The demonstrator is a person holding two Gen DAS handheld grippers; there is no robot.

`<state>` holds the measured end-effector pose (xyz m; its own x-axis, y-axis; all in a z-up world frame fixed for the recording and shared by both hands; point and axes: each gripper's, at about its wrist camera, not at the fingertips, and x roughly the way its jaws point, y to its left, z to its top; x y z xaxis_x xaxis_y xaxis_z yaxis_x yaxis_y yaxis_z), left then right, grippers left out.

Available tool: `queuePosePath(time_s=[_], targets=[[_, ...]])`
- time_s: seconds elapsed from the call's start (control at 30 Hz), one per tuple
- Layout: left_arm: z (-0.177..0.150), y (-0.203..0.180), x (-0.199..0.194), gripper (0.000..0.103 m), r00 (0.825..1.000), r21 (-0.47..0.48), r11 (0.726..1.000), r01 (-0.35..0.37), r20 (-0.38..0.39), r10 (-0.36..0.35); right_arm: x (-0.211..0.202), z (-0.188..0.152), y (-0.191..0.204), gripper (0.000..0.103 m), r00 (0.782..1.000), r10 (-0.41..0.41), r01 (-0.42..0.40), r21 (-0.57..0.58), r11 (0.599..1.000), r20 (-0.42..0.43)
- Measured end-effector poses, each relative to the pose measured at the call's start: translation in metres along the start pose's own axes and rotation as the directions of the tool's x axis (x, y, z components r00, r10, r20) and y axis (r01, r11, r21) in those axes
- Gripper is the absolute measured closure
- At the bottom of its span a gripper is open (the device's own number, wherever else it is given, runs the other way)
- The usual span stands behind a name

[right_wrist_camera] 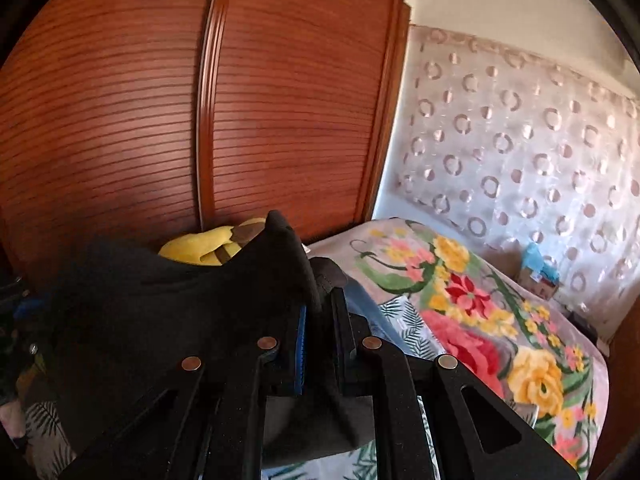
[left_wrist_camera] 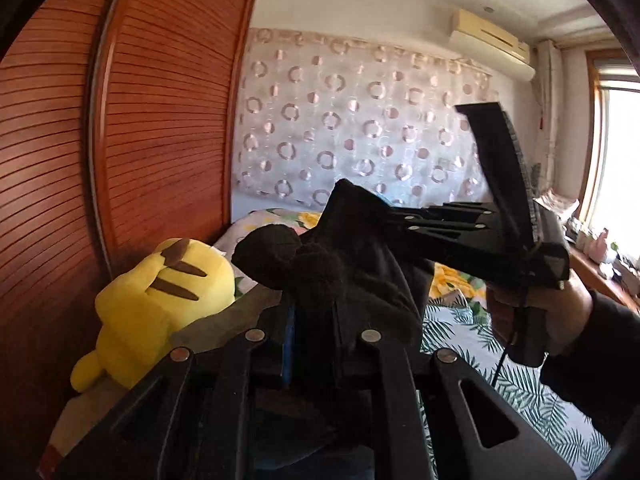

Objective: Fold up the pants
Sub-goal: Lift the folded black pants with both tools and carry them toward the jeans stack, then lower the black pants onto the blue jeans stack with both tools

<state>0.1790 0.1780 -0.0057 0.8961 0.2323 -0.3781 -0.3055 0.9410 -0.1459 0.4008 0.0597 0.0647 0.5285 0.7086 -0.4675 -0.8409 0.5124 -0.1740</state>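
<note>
Largely hidden behind black cloth, the fingertips of both tools cannot be made out in either wrist view, and the lower part of the pants (left_wrist_camera: 360, 280) drops out of frame below each camera.

From the left wrist camera, the left hand-held gripper (left_wrist_camera: 310, 320) points forward and slightly down over a bed (left_wrist_camera: 520, 384) spread with a leaf-print sheet. Its 2 black jaws stand nearly together, clamped on a bunched edge of the dark pants, which rise in a rounded wad just ahead of them. To the right, a person's hand (left_wrist_camera: 532, 312) in a dark sleeve grips the handle of the right hand-held gripper (left_wrist_camera: 352, 204), whose linkage reaches left across the frame into a peak of the same garment; a dark cable hangs from it.

From the right wrist camera, the right hand-held gripper (right_wrist_camera: 320, 300) is likewise angled a little downward, jaws close together and pinched on the pants (right_wrist_camera: 160, 304), which stretch away to the left as a taut dark sheet held up off the bed (right_wrist_camera: 404, 320). A strip of blue padding shows on the inner face of 1 finger.

A yellow plush toy (left_wrist_camera: 160, 300) lies on the bed against a slatted wooden wardrobe (left_wrist_camera: 160, 120), partly covered by the cloth in the right view. A floral blanket (right_wrist_camera: 480, 320) lies beyond, under a curtain (left_wrist_camera: 360, 120) patterned with rings.
</note>
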Motion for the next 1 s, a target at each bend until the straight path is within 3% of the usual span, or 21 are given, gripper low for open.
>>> queuePosePath(time_s=[0.23, 0.4, 0.6, 0.67, 0.87, 1.0], targets=[[-0.002, 0.001, -0.008, 0.087, 0.999, -0.019, 1.000, -0.017, 0.037, 0.018, 0.005, 0.009, -0.005, 0.092, 1.000, 0.022, -0.022, -0.004, 1.000, 0.018], [-0.010, 0.006, 0.002, 0.086, 0.998, -0.017, 0.998, -0.057, -0.001, 0.057, 0.011, 0.007, 0.000, 0.092, 1.000, 0.025, -0.025, 0.008, 1.000, -0.011], [-0.019, 0.015, 0.008, 0.086, 0.997, -0.029, 0.998, -0.059, -0.044, 0.058, 0.008, 0.007, -0.002, 0.084, 1.000, -0.001, 0.002, 0.040, 0.999, -0.030], [-0.021, 0.016, 0.008, 0.086, 0.997, -0.026, 0.998, -0.064, -0.051, 0.062, 0.003, 0.009, 0.000, 0.074, 1.000, -0.010, 0.011, 0.040, 0.999, -0.024], [-0.029, 0.019, 0.011, 0.080, 0.994, -0.022, 0.997, -0.076, -0.079, 0.074, -0.007, -0.001, 0.002, 0.074, 0.999, 0.020, -0.019, 0.029, 0.999, -0.032], [-0.034, 0.017, 0.013, 0.077, 0.992, -0.007, 0.996, -0.084, -0.100, 0.083, 0.006, -0.017, -0.014, 0.074, 0.996, -0.020, 0.025, 0.055, 0.998, -0.089]])
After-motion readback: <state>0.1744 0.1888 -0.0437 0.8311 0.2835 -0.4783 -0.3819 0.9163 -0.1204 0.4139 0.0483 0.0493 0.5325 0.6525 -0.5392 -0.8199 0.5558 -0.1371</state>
